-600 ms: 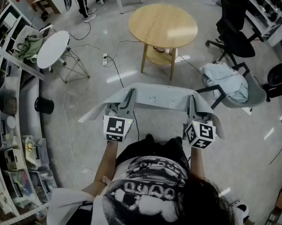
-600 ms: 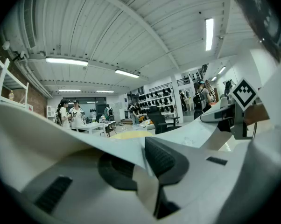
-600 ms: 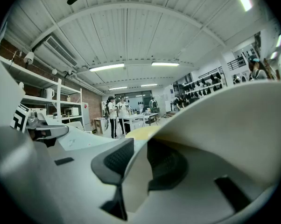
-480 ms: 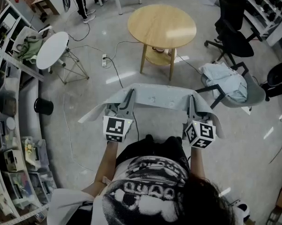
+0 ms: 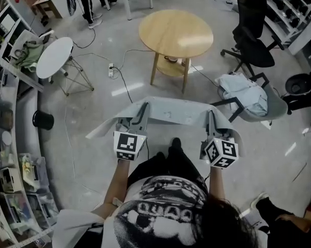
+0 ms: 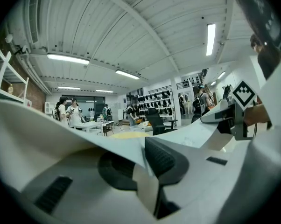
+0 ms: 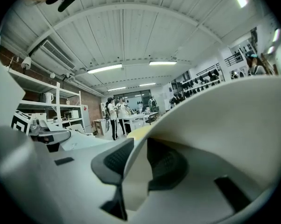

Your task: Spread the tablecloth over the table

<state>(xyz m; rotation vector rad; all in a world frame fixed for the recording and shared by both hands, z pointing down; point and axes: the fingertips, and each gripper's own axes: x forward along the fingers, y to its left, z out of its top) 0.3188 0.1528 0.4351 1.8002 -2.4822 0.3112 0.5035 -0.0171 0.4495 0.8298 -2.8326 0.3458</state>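
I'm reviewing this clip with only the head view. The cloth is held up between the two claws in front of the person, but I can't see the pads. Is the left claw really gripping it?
Observer: Yes. In the left gripper view the left claw is shut on a fold of the cloth, with a pad on each side.
Operator: And the right?
Observer: Same. The right claw pinches a fold of the cloth between its pads.
Operator: Do the claw cameras see the table?
Observer: Barely. A yellow sliver of the table shows over the cloth's edge.
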